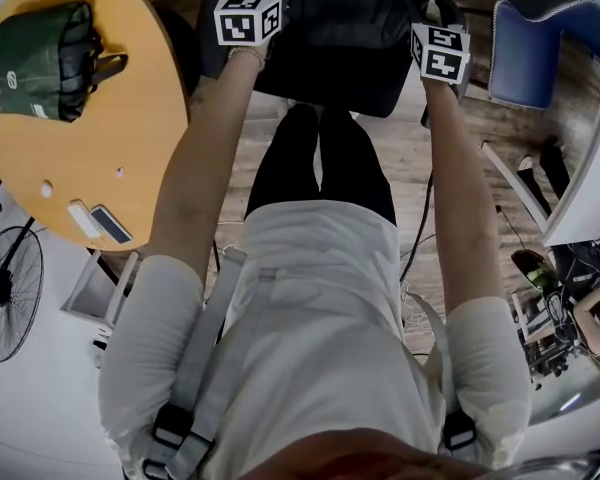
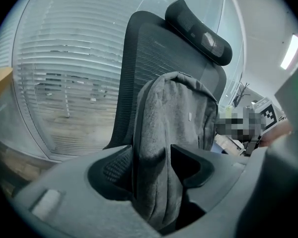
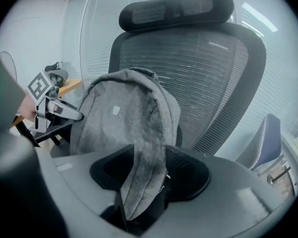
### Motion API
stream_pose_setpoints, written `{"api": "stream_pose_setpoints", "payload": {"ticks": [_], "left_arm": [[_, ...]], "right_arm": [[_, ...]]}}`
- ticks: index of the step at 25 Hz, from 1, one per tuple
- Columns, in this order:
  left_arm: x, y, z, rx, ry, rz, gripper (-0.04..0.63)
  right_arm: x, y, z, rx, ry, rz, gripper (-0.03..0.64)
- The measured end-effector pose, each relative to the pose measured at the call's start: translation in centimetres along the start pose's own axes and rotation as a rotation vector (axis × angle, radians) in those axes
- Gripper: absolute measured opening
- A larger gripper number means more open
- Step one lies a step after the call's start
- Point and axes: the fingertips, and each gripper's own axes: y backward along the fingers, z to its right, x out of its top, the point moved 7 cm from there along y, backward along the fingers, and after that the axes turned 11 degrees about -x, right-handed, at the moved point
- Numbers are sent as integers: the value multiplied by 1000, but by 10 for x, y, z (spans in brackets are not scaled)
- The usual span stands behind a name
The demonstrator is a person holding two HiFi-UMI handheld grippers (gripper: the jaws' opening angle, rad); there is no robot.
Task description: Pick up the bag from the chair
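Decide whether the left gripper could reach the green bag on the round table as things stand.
Probably not yet: the left gripper is shut on the grey backpack at the chair, and the green bag lies apart on the table to its left; it must let go first.

From the head: looking steeply down along both outstretched arms, with the round table at left and the chair near the top edge, well below. From the left gripper view: set low behind its own jaws, angled up from the chair's left, close against the bag. From the right gripper view: equally close, angled from the right. Shared by both gripper views: bag, backrest, headrest, and in each the opposite marker cube.
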Motion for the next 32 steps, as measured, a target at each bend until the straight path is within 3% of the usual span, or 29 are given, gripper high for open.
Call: {"api": "stream_pose_setpoints", "payload": {"ticks": [5, 9, 13, 18, 32], "left_arm": [[1, -5, -1, 0, 3, 8, 244], [1, -9, -2, -4, -6, 9, 232], [0, -11, -4, -12, -18, 2, 206], [0, -11, -1, -19, -30, -10, 107], [0, 4, 16, -46, -20, -21, 69]], "right_arm": [[-12, -1, 8, -69, -40, 8, 232], [-20, -17, 14, -54, -88, -20, 236], [-19, -28, 9, -53, -70, -28, 184], [-14, -28, 5, -63, -40, -37, 92], [-11, -3, 2, -18, -41, -41, 55]]}}
